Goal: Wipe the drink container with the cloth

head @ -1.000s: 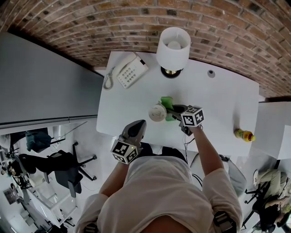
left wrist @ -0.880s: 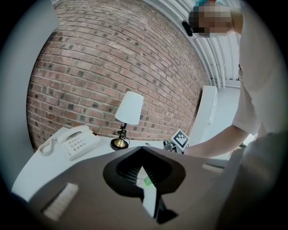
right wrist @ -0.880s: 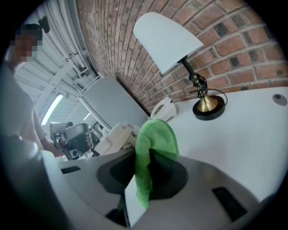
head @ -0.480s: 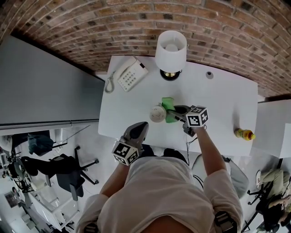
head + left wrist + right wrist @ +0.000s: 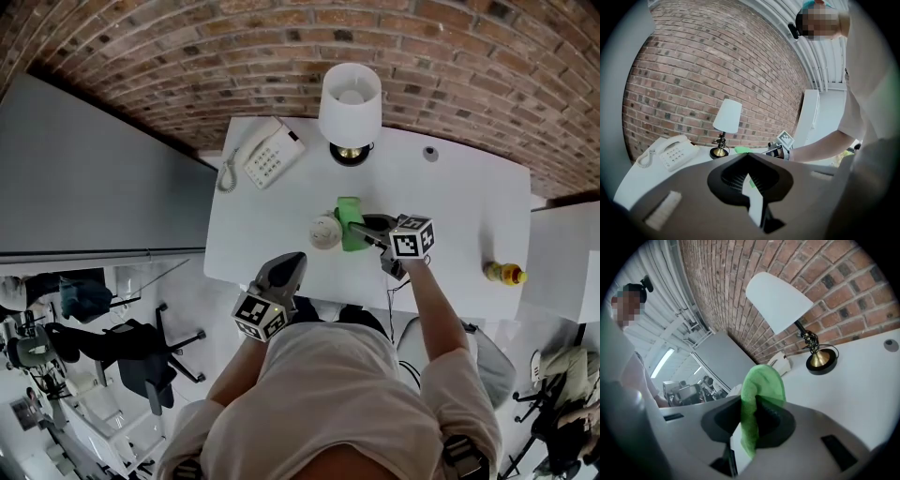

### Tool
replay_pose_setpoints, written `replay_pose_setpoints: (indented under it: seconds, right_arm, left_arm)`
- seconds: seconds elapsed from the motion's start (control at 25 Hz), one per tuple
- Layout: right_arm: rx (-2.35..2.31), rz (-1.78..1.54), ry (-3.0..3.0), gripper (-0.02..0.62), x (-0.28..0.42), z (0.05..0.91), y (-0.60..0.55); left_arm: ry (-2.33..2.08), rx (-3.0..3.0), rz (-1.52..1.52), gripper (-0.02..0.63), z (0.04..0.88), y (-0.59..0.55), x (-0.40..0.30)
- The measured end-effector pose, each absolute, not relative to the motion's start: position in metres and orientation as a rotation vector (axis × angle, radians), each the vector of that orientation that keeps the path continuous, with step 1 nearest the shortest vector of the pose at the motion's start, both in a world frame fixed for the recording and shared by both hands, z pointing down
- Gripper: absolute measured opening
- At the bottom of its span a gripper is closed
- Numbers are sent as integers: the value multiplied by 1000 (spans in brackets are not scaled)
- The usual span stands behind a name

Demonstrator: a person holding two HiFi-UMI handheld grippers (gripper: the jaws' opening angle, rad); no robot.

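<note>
A white round-topped drink container (image 5: 325, 230) stands on the white table (image 5: 459, 202), near its front edge. Right beside it, on its right, a green cloth (image 5: 350, 223) is held up as a strip by my right gripper (image 5: 364, 229), which is shut on it. In the right gripper view the cloth (image 5: 757, 399) bulges up between the jaws and hides the container. My left gripper (image 5: 289, 262) hovers at the table's front edge, below-left of the container and apart from it, its jaws together with nothing in them. In the left gripper view the cloth (image 5: 742, 150) shows as a small green patch.
A white-shaded lamp (image 5: 350, 103) stands at the back of the table, with a white telephone (image 5: 267, 157) at the back left. A yellow bottle (image 5: 503, 275) lies at the table's right front corner. A brick wall runs behind. Office chairs (image 5: 141, 352) stand on the floor to the left.
My right gripper has drawn slightly to the right with the cloth, which now stands as a straighter strip beside the container. The left gripper has hardly moved.
</note>
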State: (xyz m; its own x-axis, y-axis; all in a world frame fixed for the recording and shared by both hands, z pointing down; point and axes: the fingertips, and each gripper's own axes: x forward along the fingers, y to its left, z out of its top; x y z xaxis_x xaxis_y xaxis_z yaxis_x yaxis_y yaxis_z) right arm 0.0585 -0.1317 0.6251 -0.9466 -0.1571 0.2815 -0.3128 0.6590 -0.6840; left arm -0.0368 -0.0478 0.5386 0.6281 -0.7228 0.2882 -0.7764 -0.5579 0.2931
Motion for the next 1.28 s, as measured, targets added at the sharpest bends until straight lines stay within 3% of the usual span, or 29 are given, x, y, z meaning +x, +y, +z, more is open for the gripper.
replay_pose_setpoints:
  seconds: [0.6, 1.28]
  right_arm:
    - [816, 1218, -2474, 71, 96, 679, -100]
    - [1057, 1309, -2224, 70, 72, 753, -94]
  left_arm:
    - [-1122, 2503, 196, 6, 538, -40, -35]
    - [-1116, 2471, 228, 6, 549, -34, -69]
